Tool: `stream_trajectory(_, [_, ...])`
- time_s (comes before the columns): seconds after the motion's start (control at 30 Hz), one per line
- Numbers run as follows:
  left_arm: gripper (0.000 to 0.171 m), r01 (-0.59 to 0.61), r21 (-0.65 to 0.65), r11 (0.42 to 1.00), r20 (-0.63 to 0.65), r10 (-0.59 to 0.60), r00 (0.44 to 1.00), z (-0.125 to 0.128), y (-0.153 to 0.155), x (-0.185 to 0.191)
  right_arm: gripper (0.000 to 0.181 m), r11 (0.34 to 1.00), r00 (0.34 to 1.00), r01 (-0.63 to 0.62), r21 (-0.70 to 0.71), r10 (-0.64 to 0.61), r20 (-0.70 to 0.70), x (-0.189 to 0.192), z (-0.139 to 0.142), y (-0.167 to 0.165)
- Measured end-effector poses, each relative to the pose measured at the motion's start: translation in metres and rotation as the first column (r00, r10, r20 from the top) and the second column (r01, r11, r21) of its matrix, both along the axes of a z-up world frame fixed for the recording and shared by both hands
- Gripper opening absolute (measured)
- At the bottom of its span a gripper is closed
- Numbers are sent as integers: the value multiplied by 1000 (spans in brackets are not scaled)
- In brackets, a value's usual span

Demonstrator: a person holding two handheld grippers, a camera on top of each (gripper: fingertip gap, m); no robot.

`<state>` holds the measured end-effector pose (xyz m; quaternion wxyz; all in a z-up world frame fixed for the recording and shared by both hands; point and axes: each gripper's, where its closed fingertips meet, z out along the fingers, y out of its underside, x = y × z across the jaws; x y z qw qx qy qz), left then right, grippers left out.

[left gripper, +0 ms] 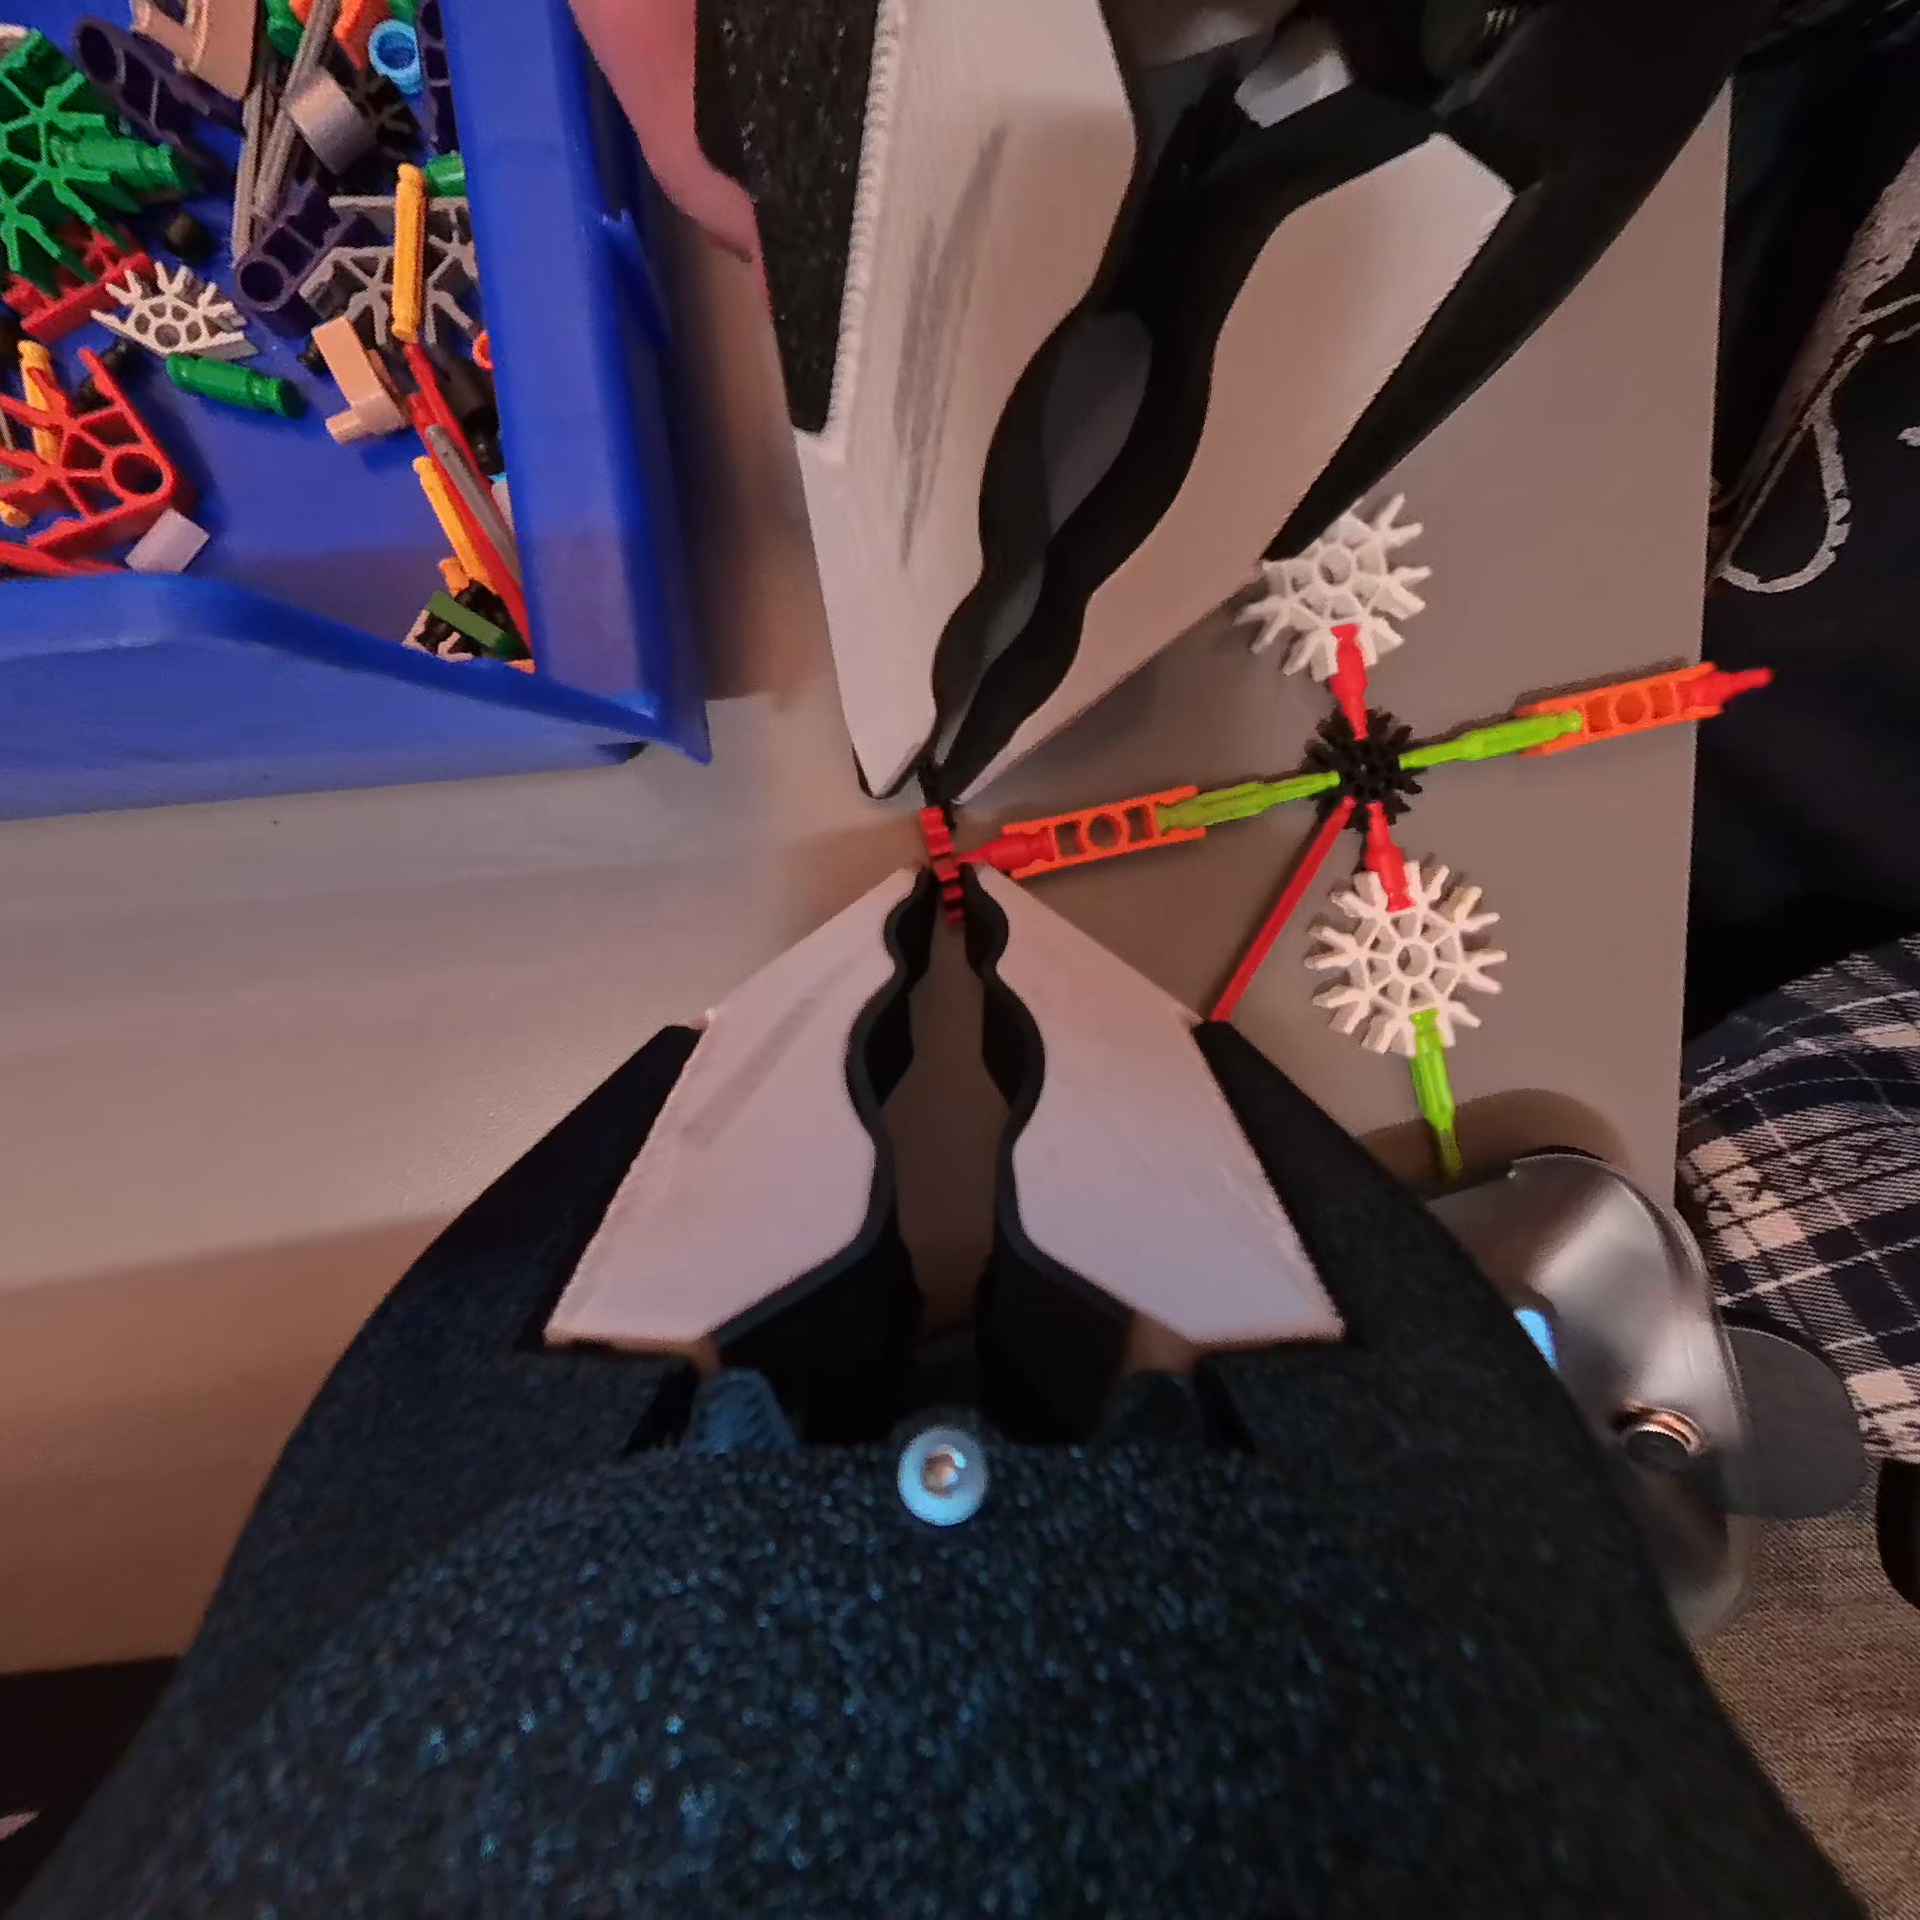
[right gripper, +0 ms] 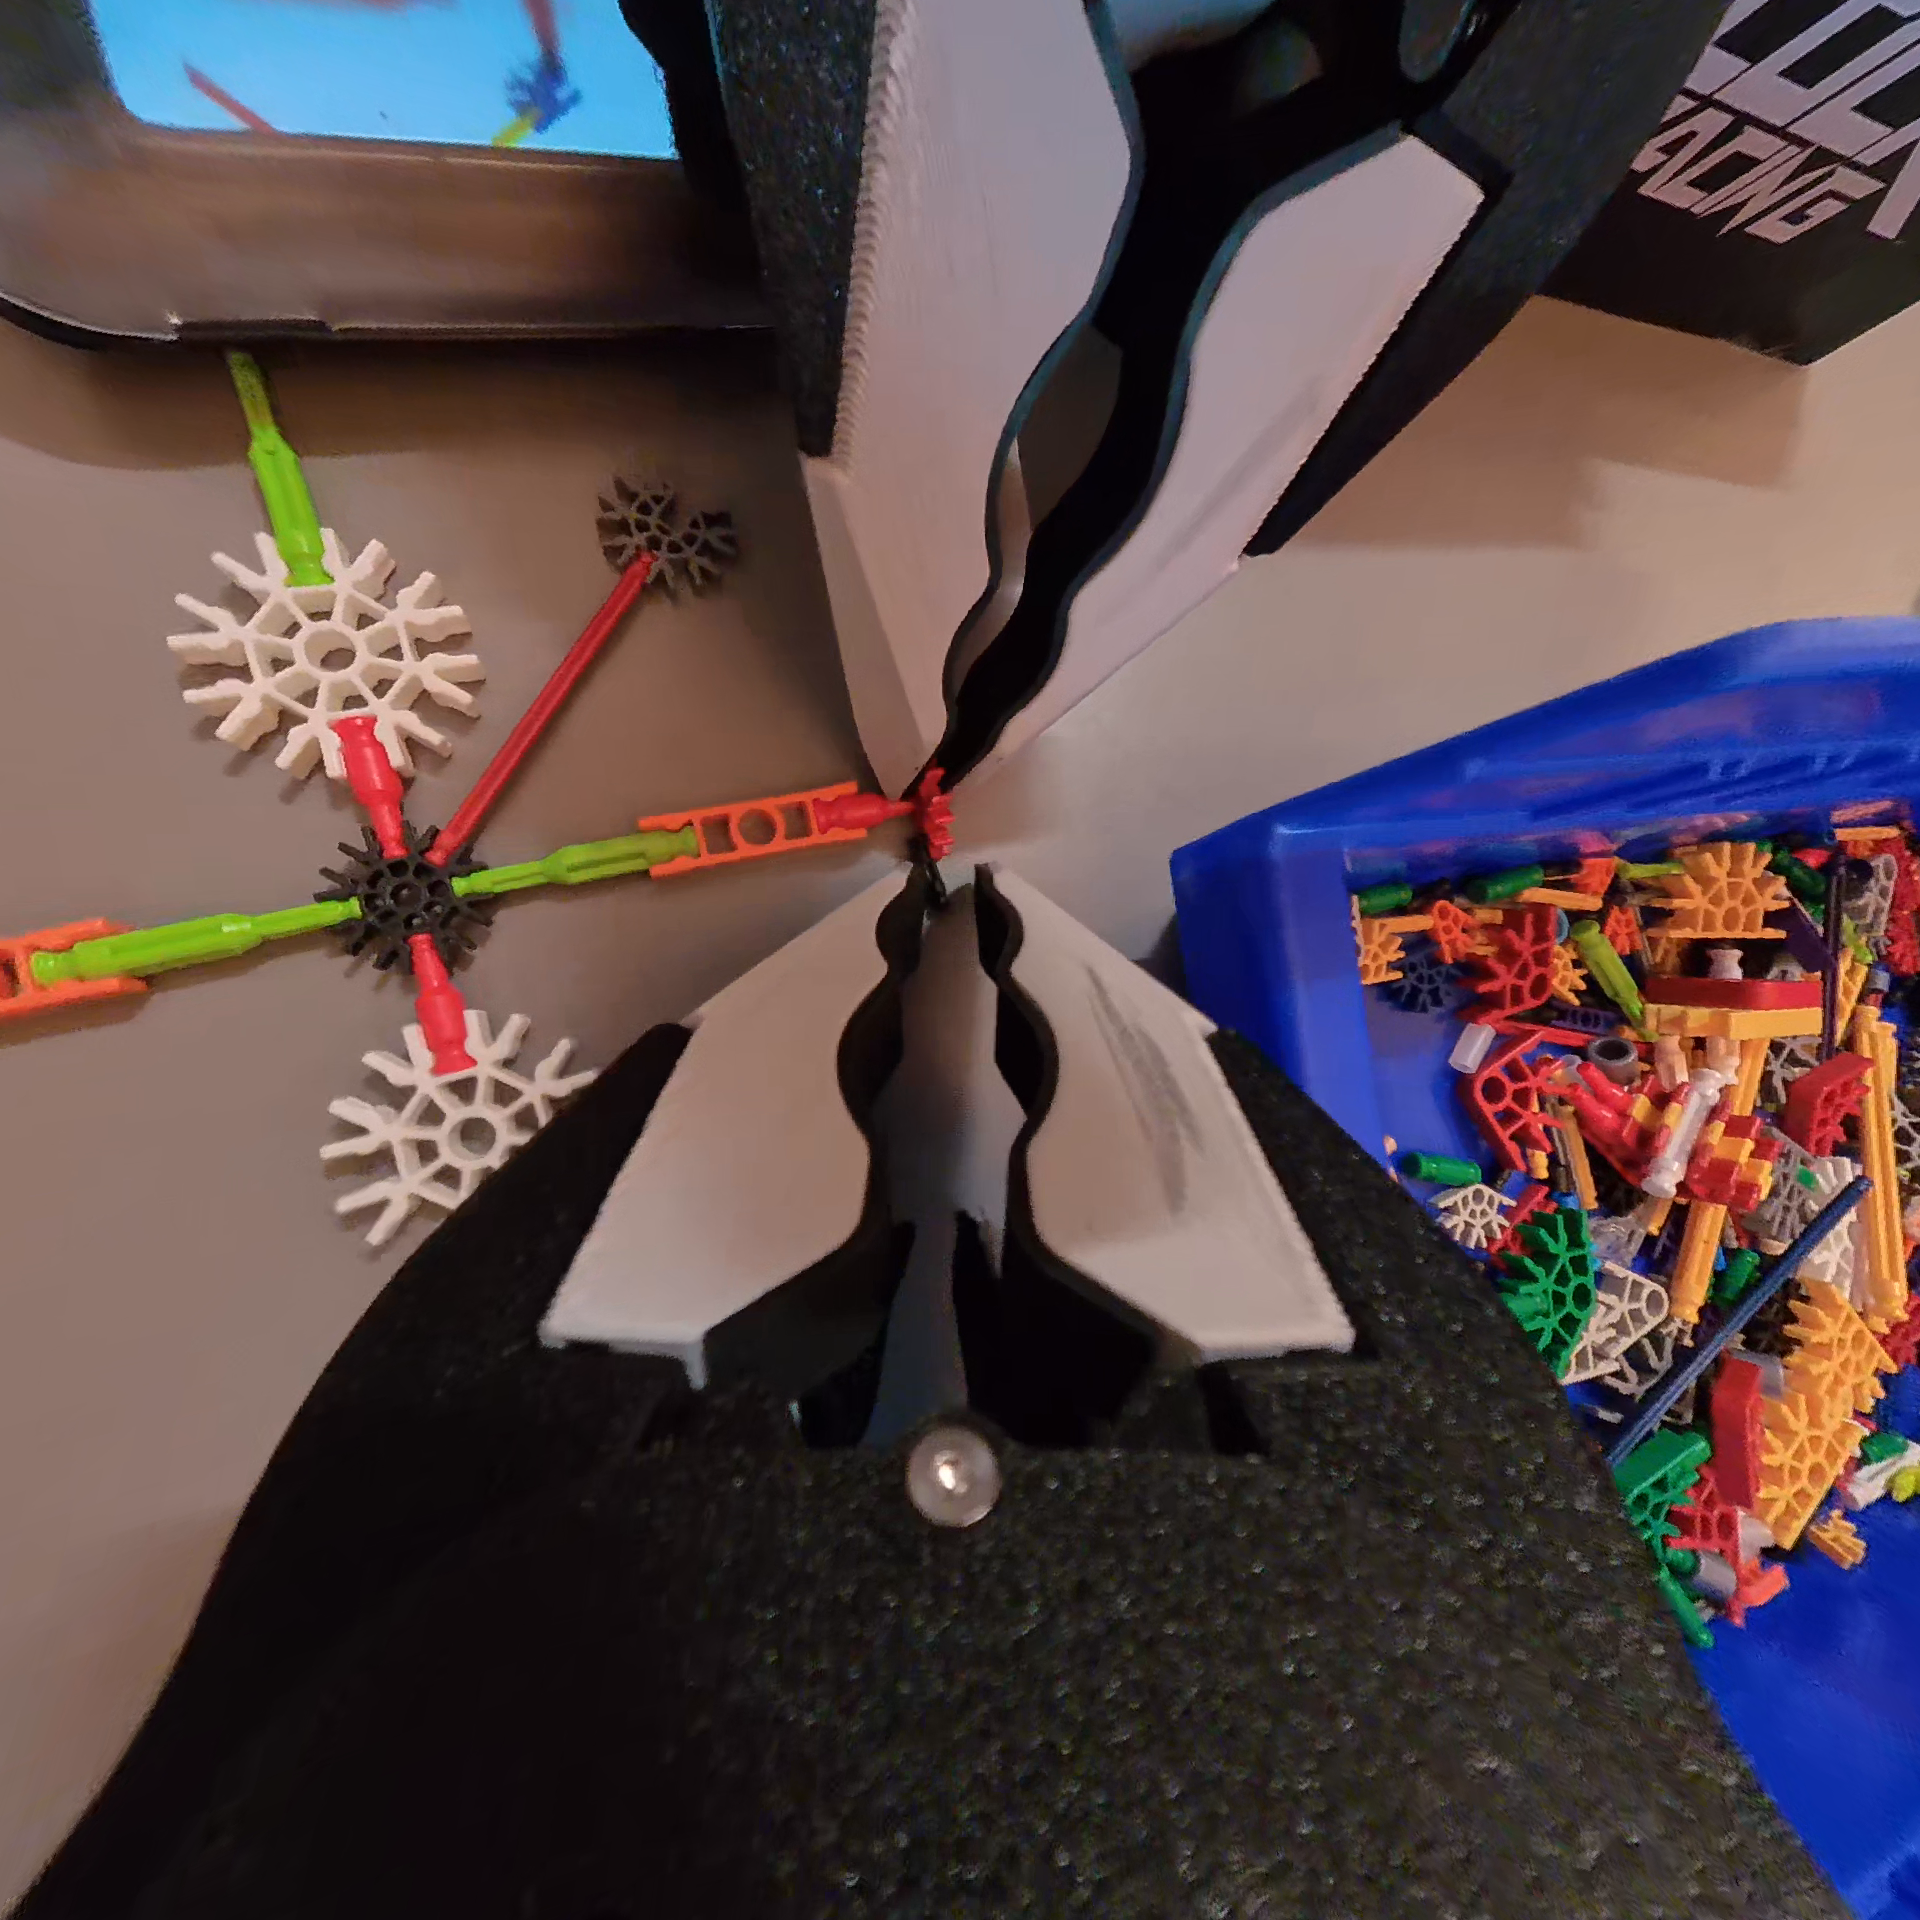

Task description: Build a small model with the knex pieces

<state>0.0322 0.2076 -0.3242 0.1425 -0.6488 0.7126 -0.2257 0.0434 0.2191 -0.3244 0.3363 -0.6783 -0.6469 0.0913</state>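
Worktop (left gripper: 312,1039): pale grey, and it carries everything here.
Blue bin (left gripper: 582,416): up at 10 o'clock in the left wrist view, at 3 o'clock in the right wrist view, heaped with loose coloured building pieces.
Toy frame: flat on the worktop, a black hub (left gripper: 1361,764) with green rods, orange connectors and two white snowflake pieces (left gripper: 1403,956) branching off it.
Left tool (left gripper: 948,894): in from 6 o'clock, clenched on the small red gear (left gripper: 940,852) at the end of the orange connector (left gripper: 1101,831).
Right tool (right gripper: 951,883): nearly closed, tips right at the same red gear (right gripper: 932,816); I cannot tell whether it grips it.
Meeting point: both tools come nose to nose at the gear, dead centre in each view.
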Motion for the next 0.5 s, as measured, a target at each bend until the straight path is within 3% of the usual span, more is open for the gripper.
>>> stream_trajectory(0.5, [3,21,15,1000,0,-21,1000,0,-2,3,7,998,998,-61,-30,60,-31,-5,0,-6])
